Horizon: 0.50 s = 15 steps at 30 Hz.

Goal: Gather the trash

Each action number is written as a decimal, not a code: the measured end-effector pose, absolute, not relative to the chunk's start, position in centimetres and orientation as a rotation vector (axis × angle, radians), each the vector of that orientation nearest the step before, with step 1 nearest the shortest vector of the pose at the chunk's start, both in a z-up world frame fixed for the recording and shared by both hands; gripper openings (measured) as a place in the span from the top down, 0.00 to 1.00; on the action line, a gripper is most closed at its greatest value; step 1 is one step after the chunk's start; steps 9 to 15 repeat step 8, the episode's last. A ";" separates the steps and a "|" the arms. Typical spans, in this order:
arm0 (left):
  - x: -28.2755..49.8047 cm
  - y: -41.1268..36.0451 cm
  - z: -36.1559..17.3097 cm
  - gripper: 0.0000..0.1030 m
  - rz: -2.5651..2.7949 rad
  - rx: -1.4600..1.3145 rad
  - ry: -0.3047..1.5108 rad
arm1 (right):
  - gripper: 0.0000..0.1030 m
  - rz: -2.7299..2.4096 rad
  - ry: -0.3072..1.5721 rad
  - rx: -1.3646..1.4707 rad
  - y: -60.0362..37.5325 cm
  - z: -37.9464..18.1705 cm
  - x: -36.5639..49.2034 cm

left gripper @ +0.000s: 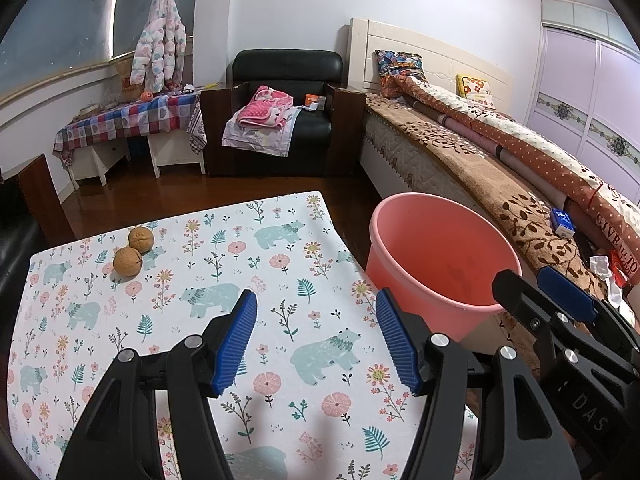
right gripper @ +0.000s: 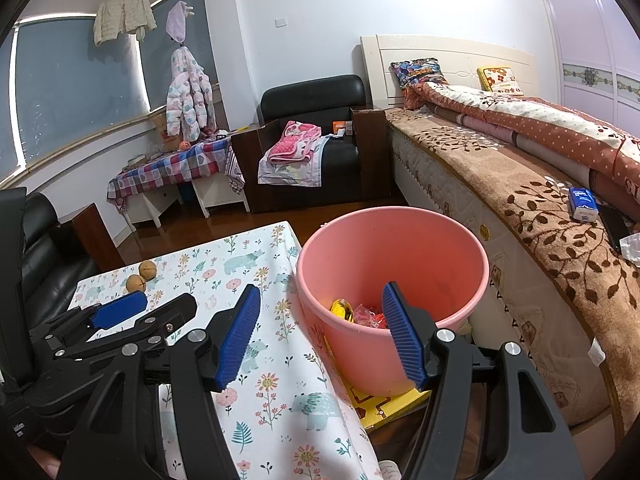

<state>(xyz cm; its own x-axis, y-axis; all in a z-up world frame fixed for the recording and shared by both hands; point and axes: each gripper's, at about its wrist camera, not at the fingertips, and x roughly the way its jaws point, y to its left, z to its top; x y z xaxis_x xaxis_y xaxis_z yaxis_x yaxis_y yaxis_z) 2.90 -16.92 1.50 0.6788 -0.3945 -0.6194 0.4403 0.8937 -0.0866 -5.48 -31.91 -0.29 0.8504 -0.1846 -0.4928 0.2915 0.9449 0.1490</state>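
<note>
A pink plastic bucket [left gripper: 440,264] stands to the right of a table with a floral bear-print cloth [left gripper: 248,264]. In the right wrist view the bucket [right gripper: 400,256] holds a yellow wrapper [right gripper: 341,308] and red wrappers [right gripper: 370,316]. Two walnuts [left gripper: 134,250] lie at the table's far left; they also show in the right wrist view [right gripper: 141,276]. My left gripper [left gripper: 316,338] is open and empty above the table. My right gripper [right gripper: 320,336] is open and empty, over the table's right edge and the bucket's near rim. Each gripper shows in the other's view.
A bed with a brown leaf blanket [right gripper: 540,208] runs along the right, with a blue tissue pack [right gripper: 582,204] on it. A black armchair [right gripper: 316,152] with pink cloth stands at the back. A checkered side table [left gripper: 120,120] is at the left wall. A yellow board [right gripper: 384,404] lies under the bucket.
</note>
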 end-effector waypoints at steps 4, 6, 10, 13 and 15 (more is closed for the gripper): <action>3.0 -16.7 1.4 0.40 -0.466 0.069 0.692 | 0.38 -0.252 0.495 0.221 -31.7 -0.4 -5.6; 3.0 -16.6 1.5 0.40 -0.467 0.068 0.692 | 0.38 -0.252 0.496 0.221 -31.8 -0.4 -5.5; 3.0 -16.6 1.5 0.40 -0.467 0.070 0.691 | 0.38 -0.252 0.496 0.222 -31.9 -0.3 -5.5; 3.0 -16.6 1.5 0.40 -0.467 0.070 0.691 | 0.38 -0.252 0.496 0.222 -31.9 -0.3 -5.5; 3.0 -16.6 1.5 0.40 -0.467 0.070 0.691 | 0.38 -0.252 0.496 0.222 -31.9 -0.3 -5.5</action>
